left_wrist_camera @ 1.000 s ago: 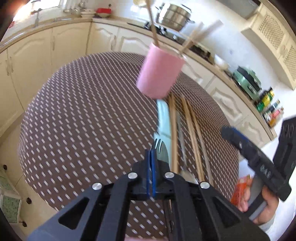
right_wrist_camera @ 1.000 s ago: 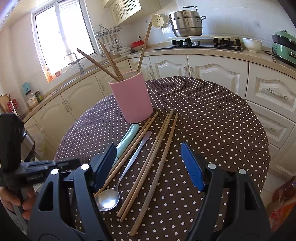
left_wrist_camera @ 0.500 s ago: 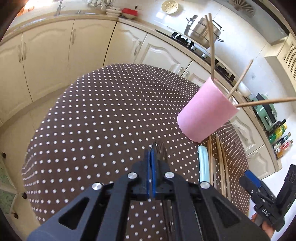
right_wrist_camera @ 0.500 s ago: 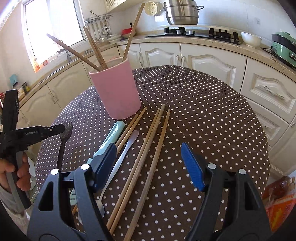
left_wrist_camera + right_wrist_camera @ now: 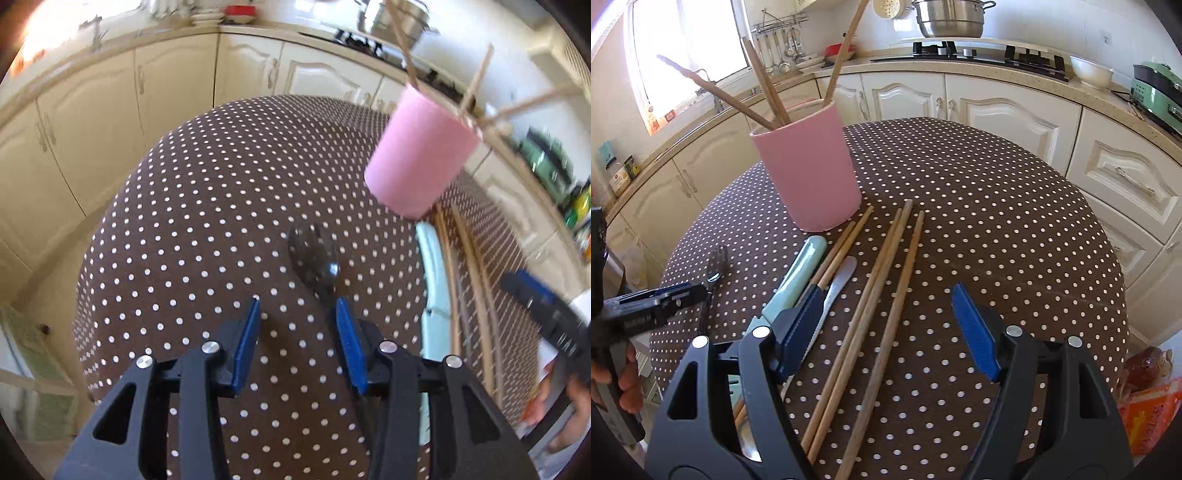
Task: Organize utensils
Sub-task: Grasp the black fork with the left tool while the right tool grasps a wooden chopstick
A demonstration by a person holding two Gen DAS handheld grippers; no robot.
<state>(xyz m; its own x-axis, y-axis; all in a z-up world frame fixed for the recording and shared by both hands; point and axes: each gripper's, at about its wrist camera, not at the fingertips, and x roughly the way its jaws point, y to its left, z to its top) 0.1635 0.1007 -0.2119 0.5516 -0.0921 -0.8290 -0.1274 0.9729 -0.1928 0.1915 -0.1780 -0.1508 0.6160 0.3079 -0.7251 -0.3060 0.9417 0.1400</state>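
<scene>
The left gripper [image 5: 295,339] was opening, its blue pads clear of the dark fork [image 5: 314,258], whose handle ran back beside the pad on the right while the tines pointed out at about 12 o'clock. The fork lay flat on the dotted tablecloth [image 5: 192,221], long axis roughly in line with the fingers, so this hand was far nearer to it than the other. The pink utensil holder [image 5: 417,162] stood at about 2 o'clock from the fork, well apart, already bristling with wooden chopsticks [image 5: 764,92] that could foul anything dropped in. The right gripper [image 5: 890,325] hovered wide open and empty over loose chopsticks [image 5: 886,280], which lay lengthwise toward 12 o'clock. At its 10 o'clock were a mint-handled knife [image 5: 794,277] and a metal spoon handle [image 5: 838,280], just beside the chopsticks.
</scene>
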